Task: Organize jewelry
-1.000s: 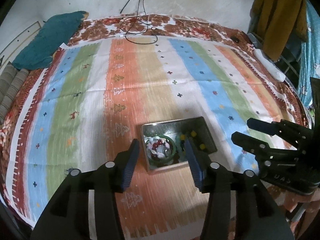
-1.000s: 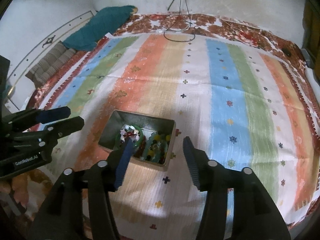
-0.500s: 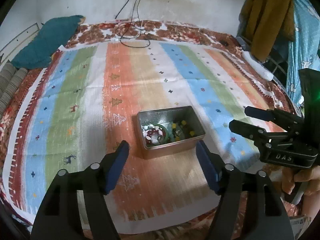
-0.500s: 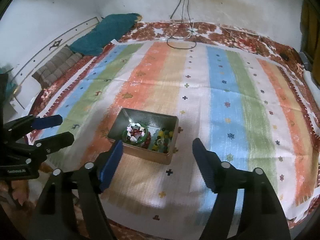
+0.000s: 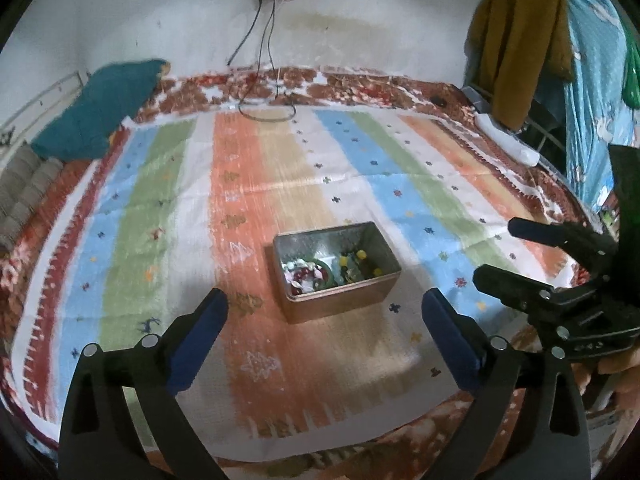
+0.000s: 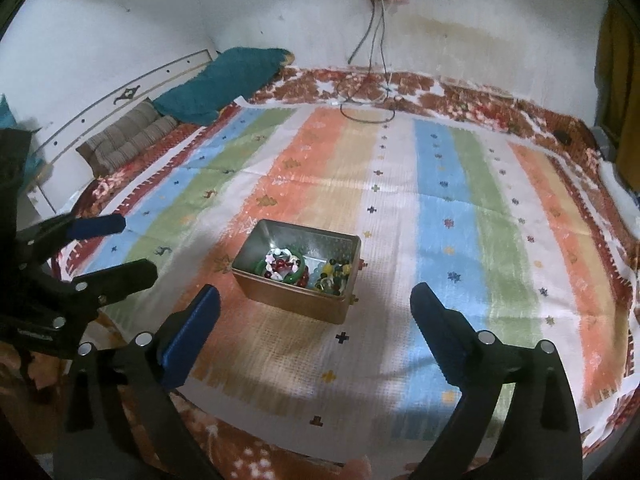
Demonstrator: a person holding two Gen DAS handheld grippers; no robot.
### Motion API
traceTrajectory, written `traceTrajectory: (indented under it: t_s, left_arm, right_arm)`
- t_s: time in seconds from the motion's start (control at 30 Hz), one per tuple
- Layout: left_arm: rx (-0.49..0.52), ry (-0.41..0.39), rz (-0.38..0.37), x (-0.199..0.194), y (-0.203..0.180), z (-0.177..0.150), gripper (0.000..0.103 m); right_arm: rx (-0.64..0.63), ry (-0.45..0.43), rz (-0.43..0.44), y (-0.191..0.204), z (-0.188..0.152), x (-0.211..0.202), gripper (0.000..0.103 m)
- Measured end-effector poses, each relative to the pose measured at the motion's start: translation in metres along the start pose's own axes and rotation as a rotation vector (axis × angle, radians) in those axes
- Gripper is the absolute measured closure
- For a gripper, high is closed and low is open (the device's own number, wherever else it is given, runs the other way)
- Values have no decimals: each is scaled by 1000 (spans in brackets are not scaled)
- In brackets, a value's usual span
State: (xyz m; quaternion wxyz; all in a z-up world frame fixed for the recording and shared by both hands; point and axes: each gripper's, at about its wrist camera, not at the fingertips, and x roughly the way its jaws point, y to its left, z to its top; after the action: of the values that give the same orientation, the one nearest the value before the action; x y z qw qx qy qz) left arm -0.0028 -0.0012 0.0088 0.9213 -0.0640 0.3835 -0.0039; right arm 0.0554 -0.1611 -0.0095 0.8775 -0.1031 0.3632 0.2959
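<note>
A small open metal box stands on the striped cloth. Inside lie a green bangle with red and white beads and a heap of yellow and dark beads. My left gripper is open and empty, held back from the box and above the cloth; it also shows in the right wrist view. My right gripper is open and empty, also back from the box; it shows in the left wrist view.
The striped cloth covers a bed with a floral cover. A teal pillow and a brown striped cushion lie at the far left. Cables hang from a wall socket. Clothes hang at the right.
Both grippers have pulled back and up from the box, which now looks smaller and farther. Both sets of jaws have opened wider. The box has not moved.
</note>
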Motion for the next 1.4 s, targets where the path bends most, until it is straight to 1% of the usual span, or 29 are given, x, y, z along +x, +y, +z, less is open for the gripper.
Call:
traceTrajectory:
  t_s: [0.17, 0.33, 0.5, 0.6, 0.7, 1.0, 1.17, 1.3, 1.4]
  left_arm:
    - [10, -18, 12, -2, -3, 0, 7]
    - [13, -41, 17, -5, -3, 0, 7]
    - [49, -57, 27, -7, -11, -2, 6]
    - [67, -79, 51, -9, -14, -2, 6]
    - [73, -93, 60, -12, -16, -2, 6]
    - [64, -122, 84, -16, -15, -2, 6]
    - [54, -117, 97, -14, -15, -1, 6]
    - [38, -141, 71, -18, -13, 0, 6]
    - [36, -148, 72, -18, -12, 0, 6]
  right_arm:
    - [-18, -34, -3, 3, -2, -6, 6]
    - [5, -38, -2, -2, -1, -6, 6]
    - [25, -50, -5, -5, -1, -7, 6]
    - [35, -57, 1, -7, -1, -8, 6]
    - [33, -61, 3, -7, -2, -8, 6]
    - [18, -87, -1, -4, -4, -13, 6]
    - [17, -88, 0, -3, -5, -14, 6]
    - [16, -84, -5, -3, -4, -13, 6]
    - [14, -82, -7, -2, -3, -13, 6]
